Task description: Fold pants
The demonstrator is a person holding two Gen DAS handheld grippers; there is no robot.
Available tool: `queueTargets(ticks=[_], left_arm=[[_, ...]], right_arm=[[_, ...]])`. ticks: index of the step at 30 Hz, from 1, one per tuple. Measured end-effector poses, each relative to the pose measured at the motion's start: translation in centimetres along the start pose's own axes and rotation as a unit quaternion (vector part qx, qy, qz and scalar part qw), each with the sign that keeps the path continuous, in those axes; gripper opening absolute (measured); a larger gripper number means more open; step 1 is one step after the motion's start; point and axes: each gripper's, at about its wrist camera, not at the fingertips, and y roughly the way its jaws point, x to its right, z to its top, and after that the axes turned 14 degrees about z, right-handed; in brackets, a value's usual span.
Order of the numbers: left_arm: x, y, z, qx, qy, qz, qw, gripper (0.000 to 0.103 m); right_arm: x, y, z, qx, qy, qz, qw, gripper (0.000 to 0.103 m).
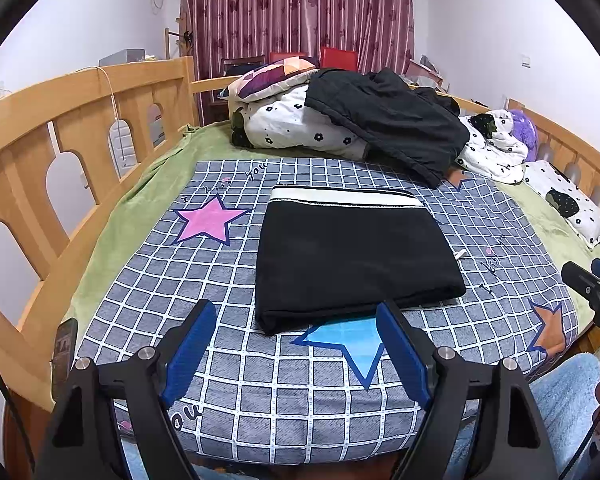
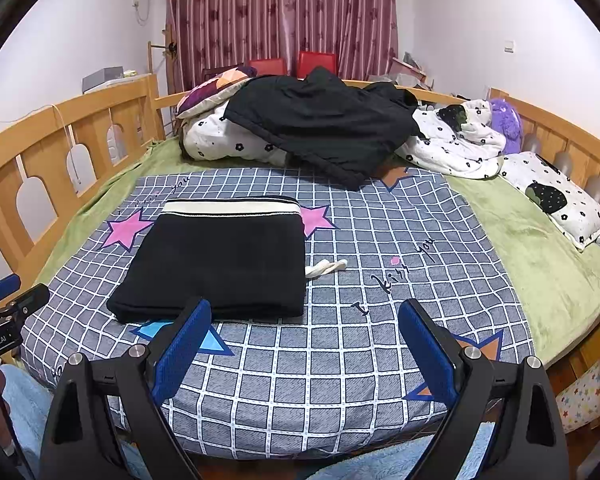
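Black pants (image 1: 352, 256) lie folded into a flat rectangle on the checked sheet (image 1: 172, 280), white-striped waistband at the far edge. The right wrist view shows the same pants (image 2: 224, 256) left of centre, a white drawstring (image 2: 326, 267) sticking out at their right side. My left gripper (image 1: 296, 316) is open, held just short of the pants' near edge, nothing between its blue pads. My right gripper (image 2: 304, 312) is open too, right of the pants' near corner, over bare sheet. Each gripper shows at the edge of the other's view.
A pile of white flowered bedding (image 1: 296, 124) with a dark jacket (image 1: 392, 124) on it fills the far end of the bed. Wooden rails (image 1: 60, 120) run along both sides. A pillow (image 2: 556, 196) and purple plush toy (image 2: 508, 120) lie at the right. A phone (image 1: 64, 352) rests at the left edge.
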Motion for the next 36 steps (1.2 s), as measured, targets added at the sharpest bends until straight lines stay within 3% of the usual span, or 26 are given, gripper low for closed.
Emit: queueTargets(ticks=[36], left_arm=[[-0.41,-0.82,0.05,0.012,0.001,0.004,0.9999,0.083]], right_arm=[[-0.6,-0.45,0.08,0.001,-0.01,-0.007,1.0,0.093]])
